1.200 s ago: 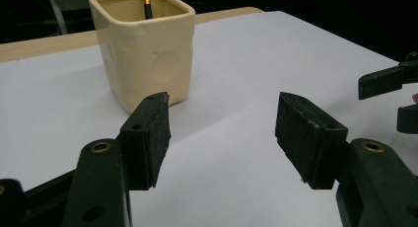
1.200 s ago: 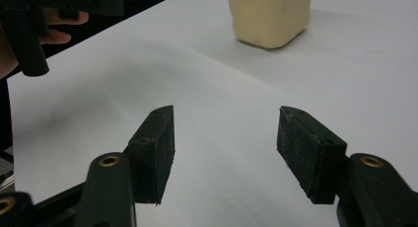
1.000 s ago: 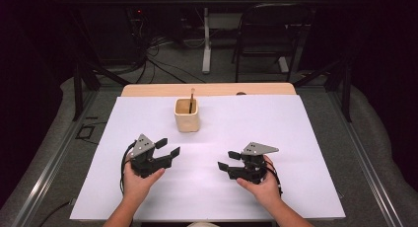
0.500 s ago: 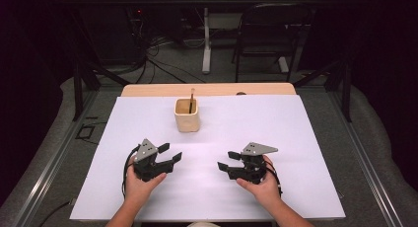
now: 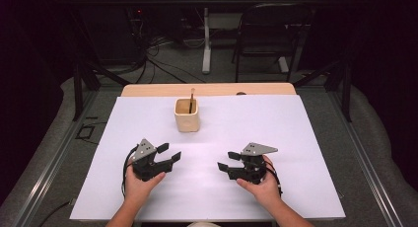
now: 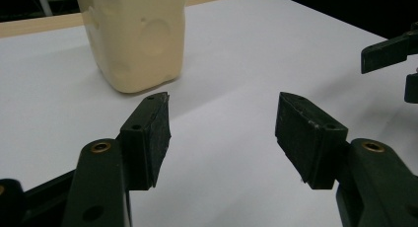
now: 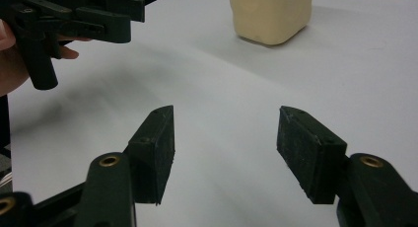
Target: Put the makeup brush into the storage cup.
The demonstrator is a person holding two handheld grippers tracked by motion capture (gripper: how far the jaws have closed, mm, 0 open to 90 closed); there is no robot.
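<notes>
With the cream cup (image 5: 187,115) and its upright stick (image 5: 191,99) standing on the worktop (image 5: 296,138) beyond both empty, wide-open tools, the left tool (image 5: 168,152) is best advanced level toward the cup, jaws spread around it.

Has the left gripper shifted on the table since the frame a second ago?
Yes, slightly: the left gripper has drifted toward the person, away from the cream cup.
</notes>
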